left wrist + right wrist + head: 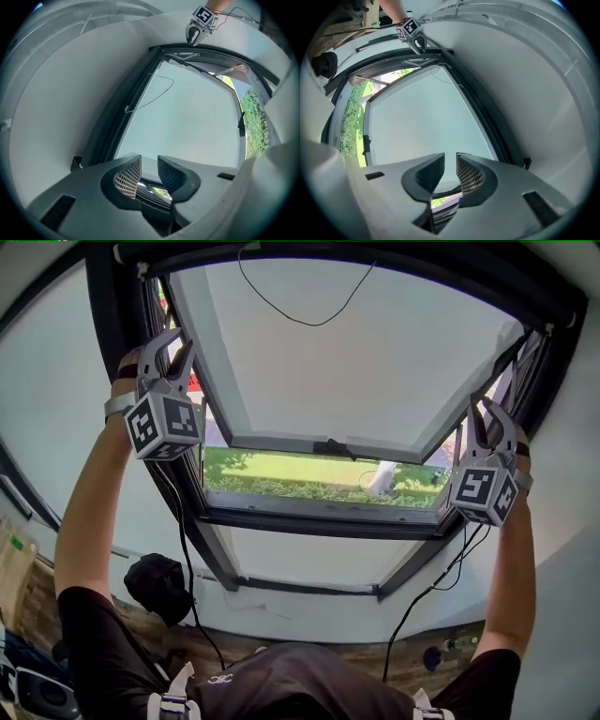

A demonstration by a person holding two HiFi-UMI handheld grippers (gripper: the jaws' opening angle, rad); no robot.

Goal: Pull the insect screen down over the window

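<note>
I look up at a dark-framed roof window (211,521) whose pale sash (356,362) is tilted open, with lawn showing below it. A dark bar (394,261) runs along the frame's top, and a thin cord loop (300,317) hangs from it. No drawn screen shows. My left gripper (176,345) is raised beside the frame's upper left side, open and empty. My right gripper (484,409) is up at the frame's right side, jaws a little apart with nothing between them. Each gripper view shows its own jaws, left gripper (149,161) and right gripper (450,159), before the pane.
White sloped wall (56,381) flanks the window on both sides. A black rounded object (157,585) sits low at the left near the wooden floor. Black cables (187,568) hang from both grippers. The sash handle (333,448) sits mid lower edge.
</note>
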